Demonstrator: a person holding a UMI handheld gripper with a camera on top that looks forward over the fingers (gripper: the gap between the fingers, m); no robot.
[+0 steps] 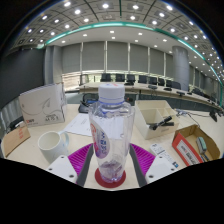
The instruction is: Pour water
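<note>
So right at the bottom centre of the frame the gripper (110, 160) has its two fingers closed in on a clear water bottle (110, 125), magenta pads (80, 158) pressed against either side of it, low on the body. Looks like a solid hold, no gap I can make out. The bottle stands upright, long axis straight up the middle of the frame, white cap (111, 93) on top, and as far as I can tell the cap is on.

The bit that matters: the white cup (52, 143) sits on the table (75, 172) at lower left, just beside the left pad and a little ahead of it. So the pour target lies left of the gripper, close by, meaning the bottle's top has to tip leftward over that cup. My guess is the cap needs dealing with first.

The gripper is level, pointing forward, no tilt showing.

Further back: a cardboard box (155, 117) at centre right, a red-and-white carton (193, 145) at right, a white box (42, 104) at left, then office desks and ceiling lights.
</note>
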